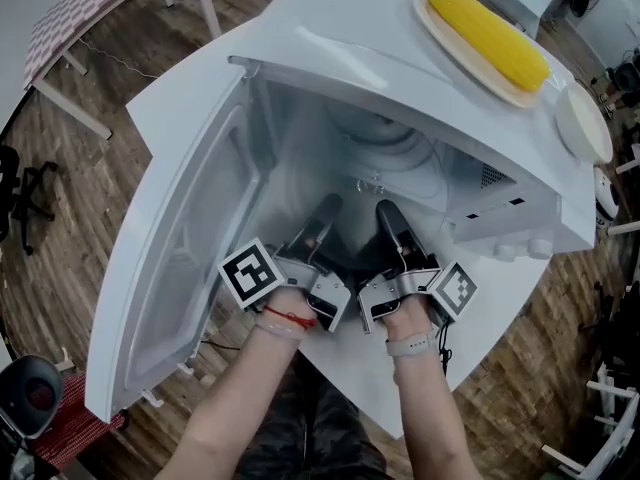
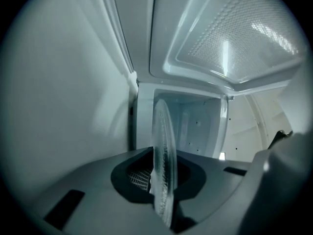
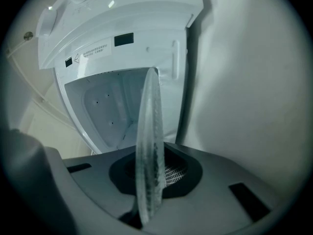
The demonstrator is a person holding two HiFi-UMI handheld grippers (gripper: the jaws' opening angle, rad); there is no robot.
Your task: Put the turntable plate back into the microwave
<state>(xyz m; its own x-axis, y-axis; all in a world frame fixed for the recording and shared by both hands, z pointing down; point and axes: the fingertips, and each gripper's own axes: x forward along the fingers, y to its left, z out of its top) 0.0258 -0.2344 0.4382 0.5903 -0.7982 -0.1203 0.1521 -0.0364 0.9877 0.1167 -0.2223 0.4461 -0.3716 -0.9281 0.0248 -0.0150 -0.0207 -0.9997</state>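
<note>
One white microwave [image 1: 350, 48], door [image 1: 170, 268] swung open at left. Glass turntable plate [image 2: 164, 165] partly inside the cavity, its near rim pinched by left gripper [image 1: 320, 226] and right gripper [image 1: 393, 226], jaws clamped onto it. Likely stiff, heavy, slick and breakable, so hold the rim on both sides. Gripper views show the plate edge-on; the head view barely shows it.

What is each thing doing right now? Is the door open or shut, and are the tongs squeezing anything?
Microwave door: swung wide open.
Turntable plate: clear glass, held by both tongs at the open microwave.
Left tongs: shut on the turntable plate's rim.
Right tongs: shut on the turntable plate's rim.
Corn cob: lying on a tan plate on top of the microwave.
</note>
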